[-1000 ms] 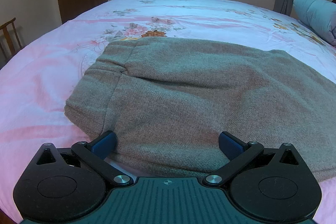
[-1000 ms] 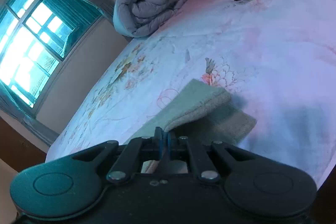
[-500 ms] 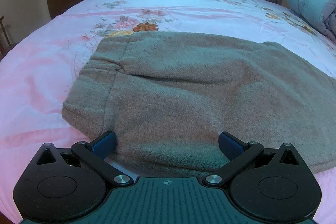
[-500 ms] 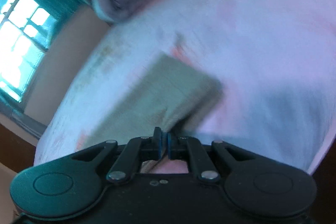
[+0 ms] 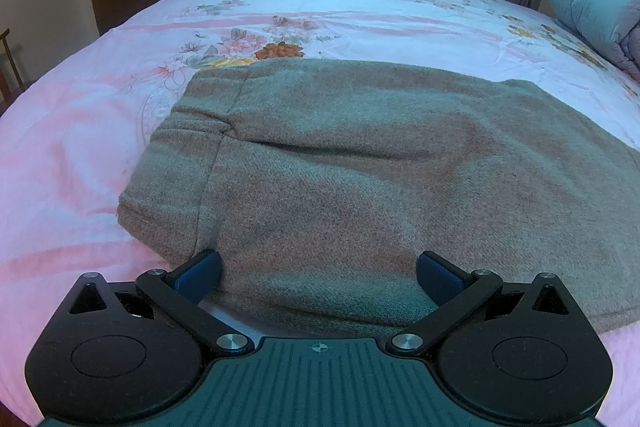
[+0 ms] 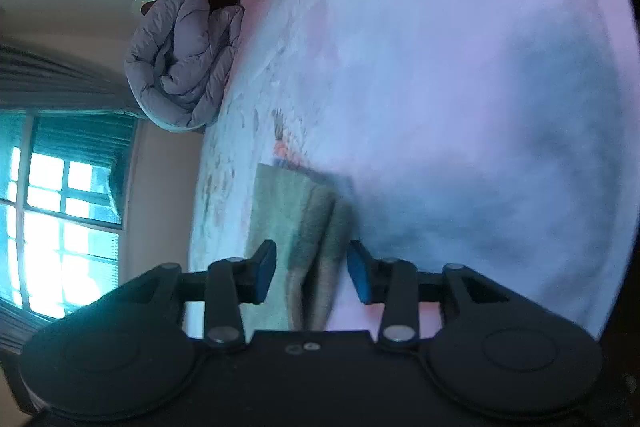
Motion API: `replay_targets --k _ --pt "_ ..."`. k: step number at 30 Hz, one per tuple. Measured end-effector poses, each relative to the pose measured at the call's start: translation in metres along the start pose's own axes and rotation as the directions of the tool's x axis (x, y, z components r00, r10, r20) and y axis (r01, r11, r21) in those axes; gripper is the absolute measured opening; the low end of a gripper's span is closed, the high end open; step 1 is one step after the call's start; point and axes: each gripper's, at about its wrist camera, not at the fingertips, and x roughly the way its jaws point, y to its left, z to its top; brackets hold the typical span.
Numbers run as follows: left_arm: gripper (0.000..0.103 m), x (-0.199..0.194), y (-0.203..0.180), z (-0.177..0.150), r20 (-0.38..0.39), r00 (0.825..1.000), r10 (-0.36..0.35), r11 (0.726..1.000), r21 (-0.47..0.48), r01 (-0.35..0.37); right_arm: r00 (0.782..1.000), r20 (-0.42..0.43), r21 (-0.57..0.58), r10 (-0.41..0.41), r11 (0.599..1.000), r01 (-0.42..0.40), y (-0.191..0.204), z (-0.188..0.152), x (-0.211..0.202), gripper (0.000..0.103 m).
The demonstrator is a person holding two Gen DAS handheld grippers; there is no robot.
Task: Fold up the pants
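We see one pair of grey-green pants [image 5: 360, 179] lying folded on one floral bed [image 5: 80, 131], near one rolled grey duvet [image 6: 184, 55] at the far end. Our two claws, left claw [image 5: 318, 269] and right claw [image 6: 312, 269], are spread wide, gripping nothing, each at a near edge of the pants. No readable writing shows.

Grey-brown pants [image 5: 360, 179] lie on a pink-and-white floral bedsheet [image 5: 100, 131], beside a grey rolled quilt [image 6: 184, 59].

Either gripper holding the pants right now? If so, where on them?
Nothing is held. The left gripper is wide open over the near edge of the pants. The right gripper is open too, its pads either side of the folded end without clamping it.
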Motion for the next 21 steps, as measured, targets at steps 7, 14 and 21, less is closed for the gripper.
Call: replay_targets --k 7,14,21 --pt "0.103 0.001 0.001 0.001 -0.004 1.000 0.001 1.000 0.004 -0.001 0.998 0.065 -0.668 -0.023 0.742 0.061 0.100 -0.013 -0.011 0.004" --pt "0.103 0.002 0.001 -0.001 0.003 1.000 0.002 1.000 0.005 -0.002 0.997 -0.006 -0.412 -0.076 0.909 0.067 0.012 0.004 0.011 0.005" --pt "0.103 0.000 0.001 -0.007 0.049 0.999 0.004 1.000 -0.003 -0.004 0.994 0.087 -0.507 -0.070 0.856 0.104 0.048 -0.005 -0.027 0.020"
